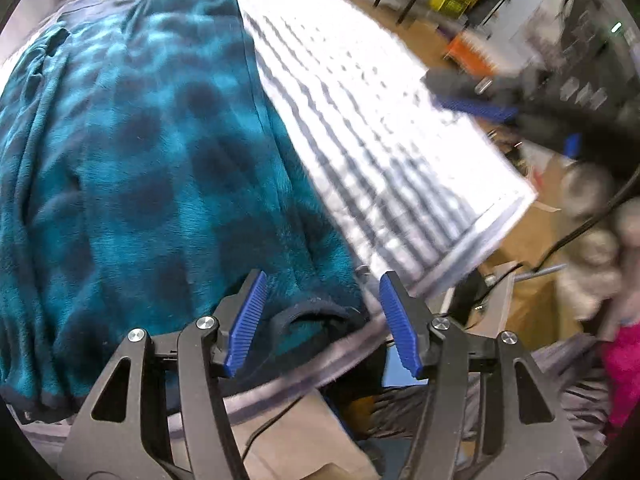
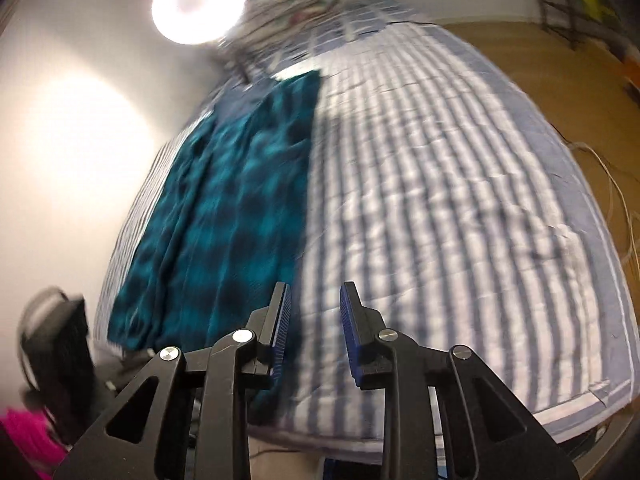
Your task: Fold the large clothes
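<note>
A large teal and dark blue checked fleece garment (image 1: 132,152) lies lengthwise on the left part of a bed with a blue and white striped cover (image 1: 360,112). My left gripper (image 1: 322,312) is open and empty, its jaws on either side of the garment's dark-edged near corner (image 1: 312,312) at the bed's front edge. My right gripper (image 2: 314,320) is open and empty, above the bed's near edge beside the garment's right edge (image 2: 240,208). It also shows blurred at the right in the left wrist view (image 1: 476,104).
The striped bed (image 2: 460,184) fills most of the right wrist view. A white wall with a bright lamp (image 2: 198,0) stands behind. Wooden floor (image 2: 560,52), cables and crates lie to the right. Something pink (image 1: 624,368) is near the bed's front.
</note>
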A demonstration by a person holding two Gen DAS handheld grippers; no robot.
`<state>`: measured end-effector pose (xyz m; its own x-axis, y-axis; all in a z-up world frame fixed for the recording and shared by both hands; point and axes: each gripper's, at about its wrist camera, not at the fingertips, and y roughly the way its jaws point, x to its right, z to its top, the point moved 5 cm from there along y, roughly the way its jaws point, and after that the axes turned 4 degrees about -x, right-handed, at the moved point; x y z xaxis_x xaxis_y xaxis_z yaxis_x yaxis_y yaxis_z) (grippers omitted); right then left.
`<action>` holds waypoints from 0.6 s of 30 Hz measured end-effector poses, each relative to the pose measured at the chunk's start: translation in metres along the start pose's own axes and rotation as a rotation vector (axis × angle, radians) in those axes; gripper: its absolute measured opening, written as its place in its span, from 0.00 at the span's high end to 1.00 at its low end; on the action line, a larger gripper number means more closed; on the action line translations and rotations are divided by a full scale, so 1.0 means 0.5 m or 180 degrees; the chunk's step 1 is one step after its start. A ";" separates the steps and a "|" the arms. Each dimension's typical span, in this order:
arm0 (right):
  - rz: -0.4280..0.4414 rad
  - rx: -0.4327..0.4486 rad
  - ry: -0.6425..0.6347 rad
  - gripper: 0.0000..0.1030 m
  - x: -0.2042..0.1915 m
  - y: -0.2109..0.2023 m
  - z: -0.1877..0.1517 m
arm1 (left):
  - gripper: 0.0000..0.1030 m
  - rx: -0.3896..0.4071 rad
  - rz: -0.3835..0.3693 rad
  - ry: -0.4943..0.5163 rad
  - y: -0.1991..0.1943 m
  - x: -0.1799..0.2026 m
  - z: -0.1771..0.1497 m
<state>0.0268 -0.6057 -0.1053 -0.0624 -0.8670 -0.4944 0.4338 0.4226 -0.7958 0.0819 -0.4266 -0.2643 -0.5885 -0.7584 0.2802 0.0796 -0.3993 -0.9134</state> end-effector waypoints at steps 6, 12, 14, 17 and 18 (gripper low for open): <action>0.0077 -0.0014 0.0140 0.77 0.032 0.002 0.016 | 0.53 0.0047 0.0291 0.0170 0.038 0.006 -0.002; 0.0179 -0.0059 0.0140 0.64 0.027 0.008 0.037 | 0.87 0.0155 -0.0096 -0.0112 0.003 -0.035 0.010; 0.0247 -0.0039 0.0127 0.62 0.018 0.016 0.063 | 0.88 0.0246 -0.0247 -0.0182 -0.032 -0.045 0.003; 0.0385 -0.0026 0.0157 0.46 0.003 0.040 0.106 | 0.88 0.0372 -0.0411 -0.0304 -0.080 -0.072 -0.006; 0.0484 -0.0026 0.0196 0.40 -0.003 0.056 0.127 | 0.88 0.0400 -0.0466 -0.0364 -0.094 -0.086 -0.010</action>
<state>0.0961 -0.6094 -0.1048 -0.0516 -0.7752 -0.6296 0.4351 0.5500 -0.7128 0.0996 -0.3727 -0.2349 -0.5066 -0.7383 0.4452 0.1039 -0.5649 -0.8186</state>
